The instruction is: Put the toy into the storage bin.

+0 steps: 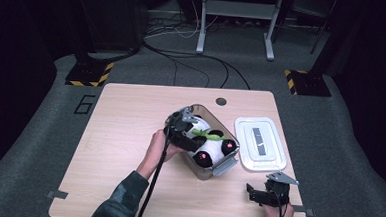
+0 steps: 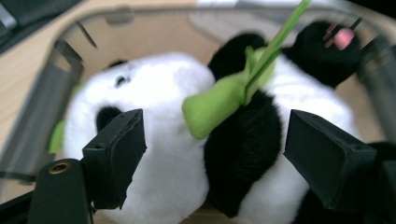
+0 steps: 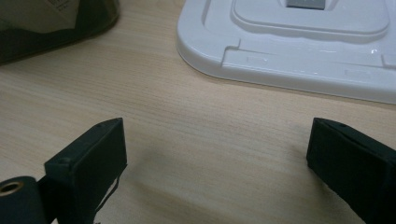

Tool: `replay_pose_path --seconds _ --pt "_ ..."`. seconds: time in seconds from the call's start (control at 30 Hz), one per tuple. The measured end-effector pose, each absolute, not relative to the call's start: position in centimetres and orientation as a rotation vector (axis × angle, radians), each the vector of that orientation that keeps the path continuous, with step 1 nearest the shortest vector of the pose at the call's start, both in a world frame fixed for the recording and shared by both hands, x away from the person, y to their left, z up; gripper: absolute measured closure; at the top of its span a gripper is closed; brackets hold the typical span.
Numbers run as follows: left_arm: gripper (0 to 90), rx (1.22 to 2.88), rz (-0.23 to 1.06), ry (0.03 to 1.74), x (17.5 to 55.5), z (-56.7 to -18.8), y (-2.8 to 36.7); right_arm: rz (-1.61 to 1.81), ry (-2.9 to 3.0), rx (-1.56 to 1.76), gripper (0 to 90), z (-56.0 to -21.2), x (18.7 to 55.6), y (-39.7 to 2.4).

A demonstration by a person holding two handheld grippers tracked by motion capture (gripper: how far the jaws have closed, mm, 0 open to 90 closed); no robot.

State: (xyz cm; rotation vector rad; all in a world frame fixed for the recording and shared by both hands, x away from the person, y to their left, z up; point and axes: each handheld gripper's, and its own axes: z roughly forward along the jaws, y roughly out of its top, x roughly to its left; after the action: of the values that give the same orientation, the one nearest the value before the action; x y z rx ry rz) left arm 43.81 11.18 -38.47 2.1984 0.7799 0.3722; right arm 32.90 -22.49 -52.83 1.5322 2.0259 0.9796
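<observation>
— Looking down, what do you have at your left hand?

— My left gripper (image 1: 180, 130) hangs over the clear plastic rectangular bin (image 1: 228, 165) near the middle of the pale wooden table (image 1: 125, 115). Its jaws stand wide apart, one on each side of the black-and-white plush panda (image 2: 187, 154) lying inside the bin. In the left gripper view neither pad presses the fur; nothing is grasped.

— Anything on the panda?

— A soft green bamboo stalk (image 2: 224, 100) lies across its chest, with a thin green blade rising from it. One black paw with a pink pad (image 2: 343, 37) points to the far corner of the bin.

— And your right hand?

— My right gripper (image 1: 264, 195) rests low at the near right edge of the table, well apart from the bin. Its jaws are spread too, with only bare wood between them in the right gripper view.

— Where is the cover?

— The white plastic rectangular lid (image 1: 259, 144) lies flat on the table, just beside the bin on its right and beyond my right gripper. A grey strip (image 1: 259, 138) runs along its middle.
</observation>
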Motion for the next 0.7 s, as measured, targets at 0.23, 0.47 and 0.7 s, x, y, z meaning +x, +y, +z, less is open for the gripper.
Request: replay_pose_path --seconds 0.23,0.47,0.7 --pt "19.1 2.163 0.346 0.668 41.0 -37.2 11.4 0.971 2.025 1.531 4.0 -52.8 32.9 -22.4" --pt "19.1 2.203 0.335 0.685 40.9 -38.7 10.8 0.973 2.026 1.531 4.1 -52.8 32.9 -22.4" --pt "19.2 2.21 0.333 0.715 40.9 -40.2 10.5 0.97 2.025 1.531 4.1 -52.8 32.9 -22.4"
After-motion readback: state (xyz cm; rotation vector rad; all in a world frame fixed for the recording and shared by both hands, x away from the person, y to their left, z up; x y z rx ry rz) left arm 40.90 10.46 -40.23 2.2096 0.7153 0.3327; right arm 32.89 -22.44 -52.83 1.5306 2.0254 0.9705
